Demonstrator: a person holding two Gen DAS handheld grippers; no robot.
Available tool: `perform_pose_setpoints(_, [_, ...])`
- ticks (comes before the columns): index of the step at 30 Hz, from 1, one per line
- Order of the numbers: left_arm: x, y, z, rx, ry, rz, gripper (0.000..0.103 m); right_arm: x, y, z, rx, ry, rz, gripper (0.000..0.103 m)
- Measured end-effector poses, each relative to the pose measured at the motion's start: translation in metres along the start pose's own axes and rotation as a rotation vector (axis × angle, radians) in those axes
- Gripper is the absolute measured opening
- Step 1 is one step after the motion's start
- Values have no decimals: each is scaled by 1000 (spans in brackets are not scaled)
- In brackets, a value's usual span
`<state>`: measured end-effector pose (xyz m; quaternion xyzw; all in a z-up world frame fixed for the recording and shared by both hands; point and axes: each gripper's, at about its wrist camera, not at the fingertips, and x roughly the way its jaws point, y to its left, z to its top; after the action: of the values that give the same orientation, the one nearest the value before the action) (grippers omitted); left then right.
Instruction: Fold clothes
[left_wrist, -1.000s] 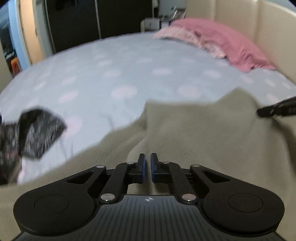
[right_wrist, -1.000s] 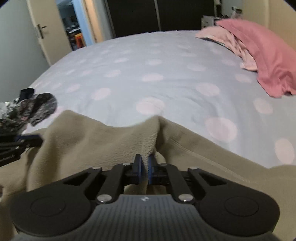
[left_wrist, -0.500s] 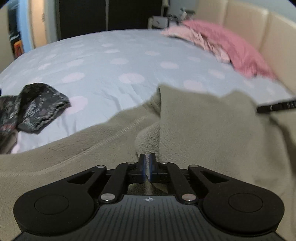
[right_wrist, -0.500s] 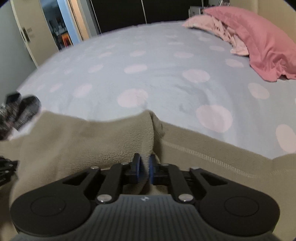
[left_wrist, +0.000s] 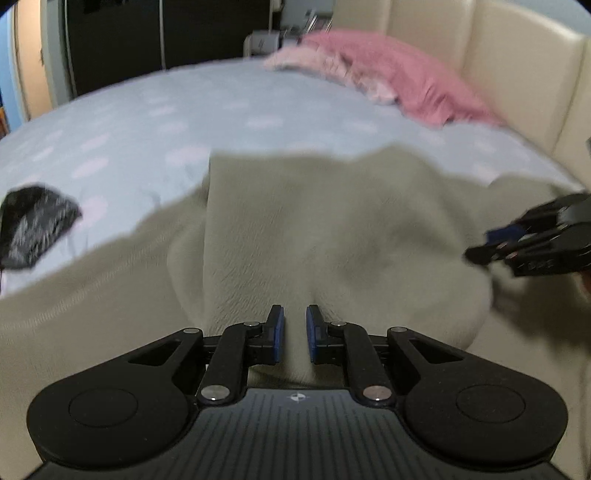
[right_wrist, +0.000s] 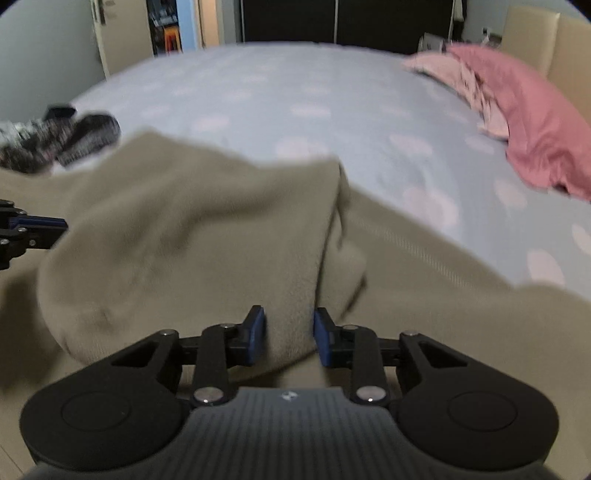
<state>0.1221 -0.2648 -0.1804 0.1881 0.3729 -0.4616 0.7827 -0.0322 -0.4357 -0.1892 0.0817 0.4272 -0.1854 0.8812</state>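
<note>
A beige fleece garment (left_wrist: 332, 229) lies on the bed, its near part folded over onto itself; it also shows in the right wrist view (right_wrist: 184, 229). My left gripper (left_wrist: 294, 332) has its jaws parted, with a fold of fleece loose between them. My right gripper (right_wrist: 289, 334) is open wider, fleece lying between its pads. Each gripper shows at the edge of the other's view: the right one (left_wrist: 532, 243), the left one (right_wrist: 26, 232).
The bed has a light blue sheet with pale pink dots (left_wrist: 184, 110). A dark patterned garment (left_wrist: 33, 225) lies to the left, also in the right wrist view (right_wrist: 62, 140). Pink pillows (right_wrist: 517, 110) and a cream headboard (left_wrist: 517, 66) are at right.
Both grippers were shut on the fleece and carried its edge over the garment. Now both have opened and the folded layer rests on the garment.
</note>
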Motion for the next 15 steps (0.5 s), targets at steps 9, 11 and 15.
perform_pose_setpoints(9, [-13,3,2,-37,-18,-1,17,-5,-14,-2,58,0,40,33])
perform_pose_setpoints(11, [-22,13,8,-60,-55,7,31,-13,-21,3,112,-17,69,38])
perform_pose_setpoints(15, [-26,39,25,-124,-79,67,43,-20,-38,16,220,-47,144,57])
